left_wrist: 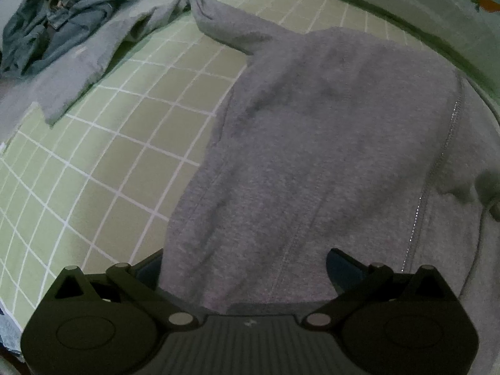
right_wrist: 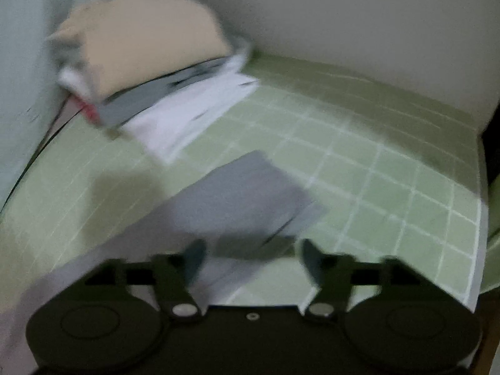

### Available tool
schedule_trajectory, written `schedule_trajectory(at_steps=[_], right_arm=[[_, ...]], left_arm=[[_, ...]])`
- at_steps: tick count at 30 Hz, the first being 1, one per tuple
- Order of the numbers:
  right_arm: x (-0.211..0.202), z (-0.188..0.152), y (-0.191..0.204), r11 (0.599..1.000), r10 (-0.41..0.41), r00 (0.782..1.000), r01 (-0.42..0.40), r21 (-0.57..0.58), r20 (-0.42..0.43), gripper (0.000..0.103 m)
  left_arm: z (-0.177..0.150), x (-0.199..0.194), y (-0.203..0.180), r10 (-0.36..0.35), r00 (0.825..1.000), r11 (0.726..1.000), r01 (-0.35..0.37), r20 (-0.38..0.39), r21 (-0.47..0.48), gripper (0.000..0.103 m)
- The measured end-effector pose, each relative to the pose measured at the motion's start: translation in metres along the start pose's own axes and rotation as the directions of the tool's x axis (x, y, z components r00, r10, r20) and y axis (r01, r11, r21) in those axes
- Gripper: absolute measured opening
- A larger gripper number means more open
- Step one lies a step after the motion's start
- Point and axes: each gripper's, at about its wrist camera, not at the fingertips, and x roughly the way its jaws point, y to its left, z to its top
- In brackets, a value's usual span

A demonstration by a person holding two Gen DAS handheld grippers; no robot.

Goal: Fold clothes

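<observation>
Showing jeans (left_wrist: 59, 15) beyond grey hoodie (left_wrist: 312, 156), left gripper (left_wrist: 243, 268) spread | right gripper (right_wrist: 250, 259) released, blurred stack (right_wrist: 150, 72) | green checked sheet (right_wrist: 390, 187)

A hoodie (left_wrist: 328, 156) lies spread on the bed sheet (left_wrist: 93, 172), its sleeve (left_wrist: 218, 22) reaching back toward jeans (left_wrist: 62, 15) heaped far left

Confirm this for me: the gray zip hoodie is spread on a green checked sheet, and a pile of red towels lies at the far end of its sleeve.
Not quite. In the left wrist view the gray zip hoodie does lie on the green checked sheet, but the pile beyond its sleeve is crumpled blue denim, not red towels.
</observation>
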Motion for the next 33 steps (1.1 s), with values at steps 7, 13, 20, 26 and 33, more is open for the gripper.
schedule_trajectory(at_steps=[7,13,20,26,33], right_arm=[[-0.049,-0.037,0.097,0.958,0.157,0.987,-0.142,-0.251,0.037,0.103],[-0.077,-0.071,0.196,0.884,0.321,0.947,-0.294,-0.365,0.016,0.103],[-0.086,-0.114,0.316,0.817,0.417,0.903,-0.422,-0.393,-0.102,0.103],[-0.08,-0.153,0.414,0.734,0.487,0.832,-0.555,-0.392,-0.267,0.083],[-0.065,-0.2,0.464,0.654,0.42,0.808,-0.585,-0.48,-0.413,0.075]], left_arm=[[0.027,-0.013,0.008,-0.028,0.999,0.999,0.028,0.029,0.03,0.103],[0.05,-0.025,0.015,-0.053,0.997,0.997,0.05,0.053,0.055,0.103],[0.119,-0.013,-0.001,-0.145,0.985,0.984,0.133,0.099,0.116,0.103],[0.171,0.01,-0.036,-0.324,0.943,0.931,0.304,0.071,0.202,0.089],[0.176,0.037,-0.076,-0.403,0.914,0.871,0.399,-0.046,0.288,0.058]])
